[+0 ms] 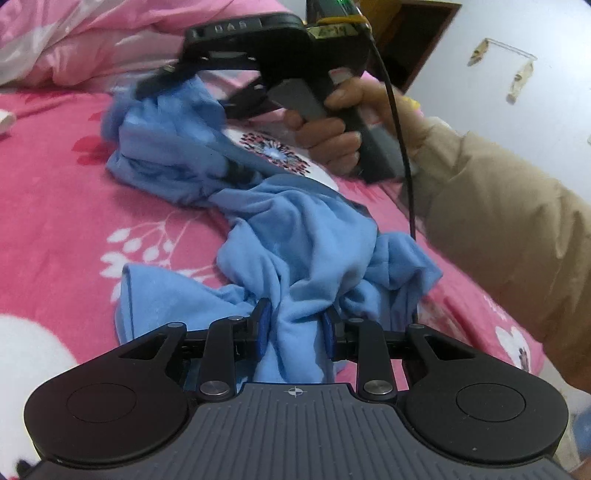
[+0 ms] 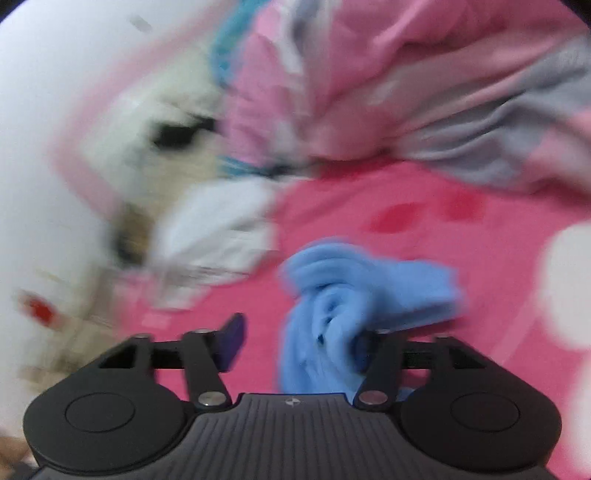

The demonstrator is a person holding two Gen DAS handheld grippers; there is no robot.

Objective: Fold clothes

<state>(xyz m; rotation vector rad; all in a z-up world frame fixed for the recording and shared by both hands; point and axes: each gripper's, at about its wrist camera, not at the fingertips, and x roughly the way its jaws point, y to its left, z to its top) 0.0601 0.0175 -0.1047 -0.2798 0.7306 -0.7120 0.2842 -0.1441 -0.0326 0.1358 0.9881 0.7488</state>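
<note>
On the pink floral bedsheet (image 1: 55, 206) the blue T-shirt (image 1: 295, 229) lies bunched and twisted, its near end clenched in the left gripper (image 1: 295, 332), its far end draped against the parted right gripper (image 2: 299, 343), so spreading it flat seems wise before any crease.

Pink floral bedsheet (image 1: 55, 206), rumpled pink quilt (image 1: 92, 40), white wall (image 1: 517, 29).

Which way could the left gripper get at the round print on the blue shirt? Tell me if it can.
Probably not yet: the left gripper has its jaws clamped on the blue shirt, and the print lies beyond bunched folds, beside the hand.
</note>
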